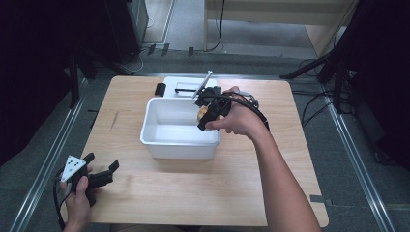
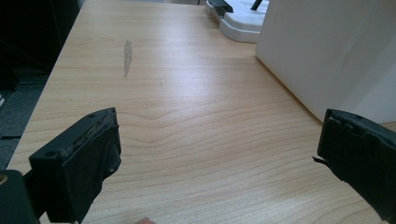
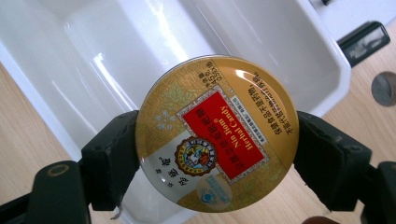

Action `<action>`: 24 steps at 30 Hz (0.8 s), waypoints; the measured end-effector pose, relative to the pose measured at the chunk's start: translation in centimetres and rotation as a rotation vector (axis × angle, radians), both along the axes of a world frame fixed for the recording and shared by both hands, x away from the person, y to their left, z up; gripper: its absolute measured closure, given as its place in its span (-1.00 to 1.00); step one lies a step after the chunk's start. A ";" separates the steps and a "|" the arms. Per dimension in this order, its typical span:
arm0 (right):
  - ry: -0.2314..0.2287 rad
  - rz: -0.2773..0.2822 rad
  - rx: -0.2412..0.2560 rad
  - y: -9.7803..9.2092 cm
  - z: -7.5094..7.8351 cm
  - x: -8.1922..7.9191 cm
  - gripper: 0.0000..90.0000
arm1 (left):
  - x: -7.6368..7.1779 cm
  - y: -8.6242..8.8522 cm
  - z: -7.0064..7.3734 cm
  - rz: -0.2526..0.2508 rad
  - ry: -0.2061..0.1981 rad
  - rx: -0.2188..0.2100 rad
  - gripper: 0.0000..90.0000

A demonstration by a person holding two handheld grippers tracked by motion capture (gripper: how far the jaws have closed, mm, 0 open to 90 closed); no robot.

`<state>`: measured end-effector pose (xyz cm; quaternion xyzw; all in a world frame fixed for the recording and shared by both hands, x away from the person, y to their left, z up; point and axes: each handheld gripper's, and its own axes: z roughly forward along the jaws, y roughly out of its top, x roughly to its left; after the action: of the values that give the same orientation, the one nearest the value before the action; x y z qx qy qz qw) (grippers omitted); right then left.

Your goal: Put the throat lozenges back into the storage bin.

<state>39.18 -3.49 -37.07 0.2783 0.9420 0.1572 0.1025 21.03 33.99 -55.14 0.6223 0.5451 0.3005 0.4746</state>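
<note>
Gold round candy tin (image 3: 217, 135) sits pinched in my right gripper (image 3: 217, 140) above the white plastic bin (image 1: 159, 140); next I lower and release. Left gripper (image 1: 101, 169) rests spread, empty.

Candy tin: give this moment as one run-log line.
right gripper: shut on candy tin, above white tub | left gripper: open, nothing held, low over table | tub interior looks bare

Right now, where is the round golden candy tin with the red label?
The round golden candy tin is clamped between the jaws of the right gripper, held over the right rim of the white plastic tub at the table's middle.
</note>
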 end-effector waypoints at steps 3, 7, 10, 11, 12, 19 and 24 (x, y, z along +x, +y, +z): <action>-0.002 0.025 -0.013 0.3 -0.3 -0.1 -0.55 | 0.0 0.0 0.0 0.000 0.001 -0.001 -1.00; -0.002 0.057 -0.029 0.6 -0.9 -0.2 -0.55 | 0.0 0.0 0.0 -0.001 0.004 -0.002 -1.00; 0.001 0.060 -0.033 0.6 -1.4 -0.1 -0.55 | 0.0 0.1 0.0 -0.002 0.004 -0.001 -1.00; 0.002 0.065 -0.039 0.6 -1.5 -0.1 -0.55 | 0.0 0.1 0.0 -0.002 0.005 -0.002 -1.00; 0.004 0.067 -0.043 0.6 -1.7 -0.1 -0.55 | 0.0 0.1 0.0 -0.004 0.005 -0.002 -1.00; -0.002 0.103 -0.042 0.5 -2.6 -0.1 -0.55 | 0.1 0.0 0.0 -0.003 0.006 -0.004 -1.00; -0.003 0.120 -0.031 0.4 -3.2 0.0 -0.55 | 0.0 0.1 0.0 -0.005 0.008 -0.001 -1.00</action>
<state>39.15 -3.08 -40.31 0.2193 0.9592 0.1491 0.0985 21.07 34.05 -55.14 0.6244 0.5457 0.2966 0.4736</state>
